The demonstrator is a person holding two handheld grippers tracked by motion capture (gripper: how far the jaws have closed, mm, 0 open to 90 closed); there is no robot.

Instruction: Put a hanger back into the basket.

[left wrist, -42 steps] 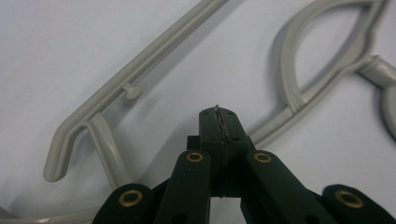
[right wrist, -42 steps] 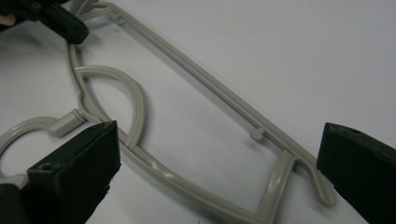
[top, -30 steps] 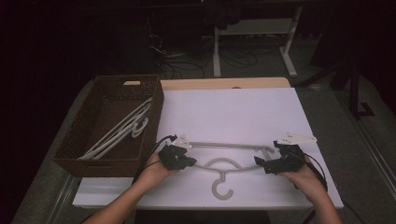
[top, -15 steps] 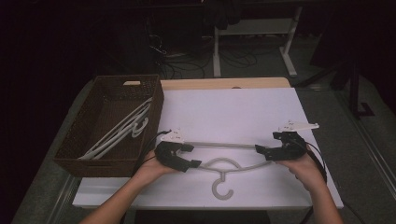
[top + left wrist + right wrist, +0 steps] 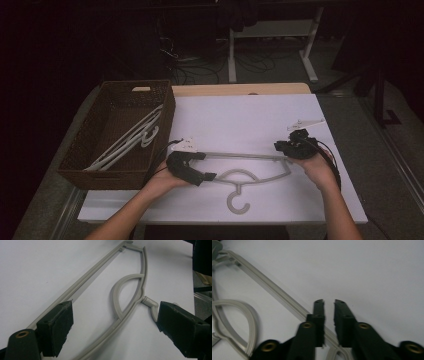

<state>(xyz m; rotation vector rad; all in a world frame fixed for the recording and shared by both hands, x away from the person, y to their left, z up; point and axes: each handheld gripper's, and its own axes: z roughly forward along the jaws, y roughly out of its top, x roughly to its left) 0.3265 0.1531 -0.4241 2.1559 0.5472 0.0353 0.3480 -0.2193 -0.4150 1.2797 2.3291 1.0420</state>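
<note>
While the left gripper (image 5: 199,166) has just been opening, its jaws stand wide astride the near end of the grey hanger (image 5: 248,172). The right gripper (image 5: 283,146) has been closing at the hanger's far end (nearly shut, bar beneath). Beyond the hanger's left end sits a basket (image 5: 80,160) of hangers.

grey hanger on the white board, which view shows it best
The high view: the whole grey hanger lies flat on the white board, bar, arch and hook all visible. The left gripper view shows its bar, arch and hook neck close up. The right gripper view shows part of the bar and arch.
</note>
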